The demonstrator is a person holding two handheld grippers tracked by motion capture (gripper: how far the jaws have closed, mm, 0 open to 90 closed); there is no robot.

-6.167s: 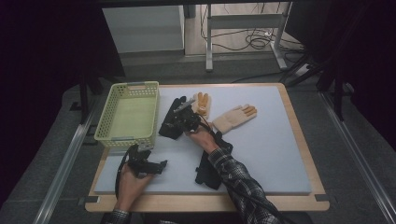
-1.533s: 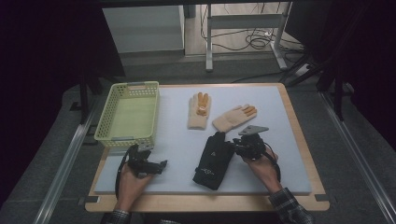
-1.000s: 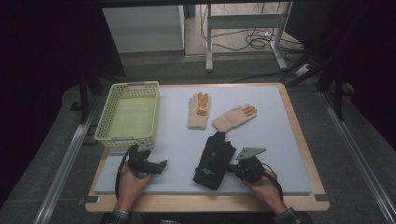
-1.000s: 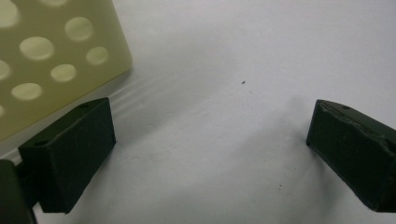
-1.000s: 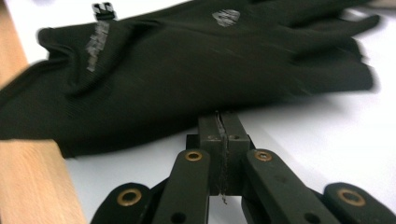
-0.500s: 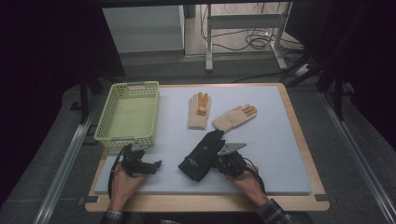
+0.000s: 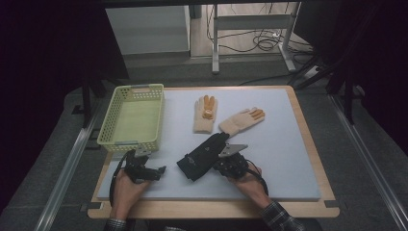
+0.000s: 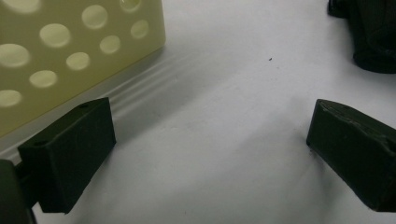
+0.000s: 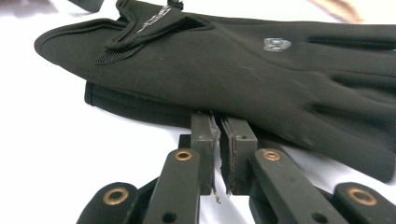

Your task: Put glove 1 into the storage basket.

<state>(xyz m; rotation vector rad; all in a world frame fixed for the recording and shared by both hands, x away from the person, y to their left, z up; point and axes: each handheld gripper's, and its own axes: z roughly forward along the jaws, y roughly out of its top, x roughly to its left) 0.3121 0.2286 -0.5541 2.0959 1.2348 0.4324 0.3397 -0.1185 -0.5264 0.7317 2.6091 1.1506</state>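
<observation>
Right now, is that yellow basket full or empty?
Empty. The high view looks down into the basket and shows only its bare floor, nothing inside.
</observation>
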